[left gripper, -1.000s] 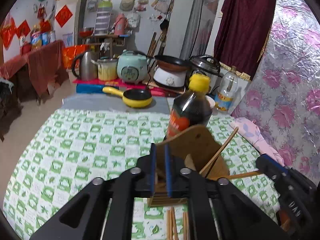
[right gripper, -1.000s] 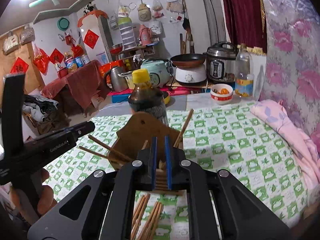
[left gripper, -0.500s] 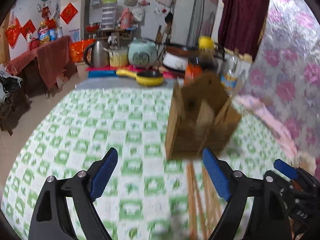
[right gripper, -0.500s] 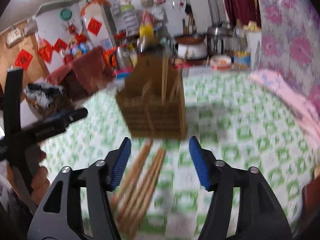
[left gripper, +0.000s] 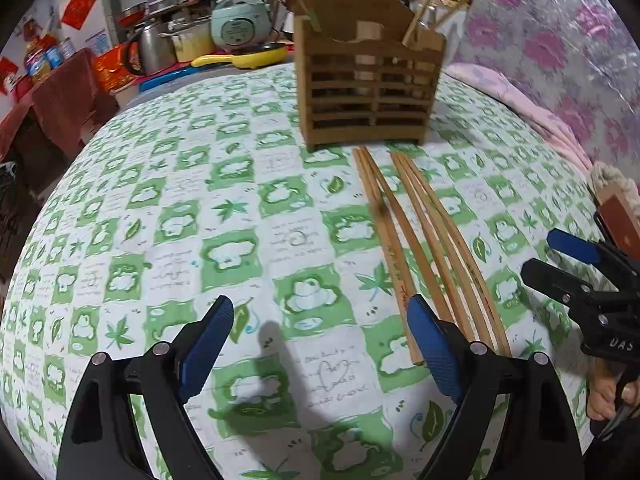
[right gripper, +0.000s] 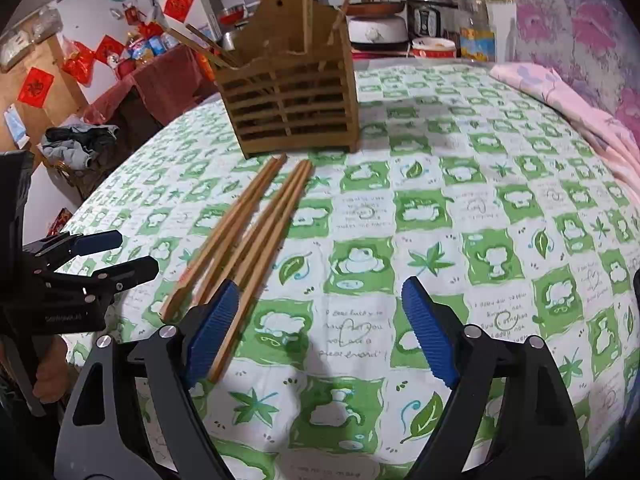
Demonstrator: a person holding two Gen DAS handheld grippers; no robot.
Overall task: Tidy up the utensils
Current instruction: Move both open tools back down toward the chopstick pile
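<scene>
A slatted wooden utensil holder (left gripper: 368, 80) stands upright on the green-checked tablecloth (left gripper: 224, 208), with several chopsticks sticking out of it; it also shows in the right wrist view (right gripper: 292, 96). Several loose wooden chopsticks (left gripper: 424, 248) lie side by side on the cloth in front of it, also seen in the right wrist view (right gripper: 248, 236). My left gripper (left gripper: 320, 340) is open and empty, low over the cloth, left of the chopsticks' near ends. My right gripper (right gripper: 320, 324) is open and empty, right of the chopsticks; its left pad is beside their near ends.
A pink cloth (right gripper: 576, 104) lies along the table's right side. Behind the table stand a rice cooker (left gripper: 240, 28), a yellow pan (left gripper: 248, 56), a kettle (left gripper: 150, 50), a plastic bottle (right gripper: 474, 24) and a bowl (right gripper: 434, 46). The floor drops off at the left.
Both grippers opened, from shut to wide apart, and pulled back and down from the holder. The holder now stands farther off and the loose chopsticks lie in full view.
</scene>
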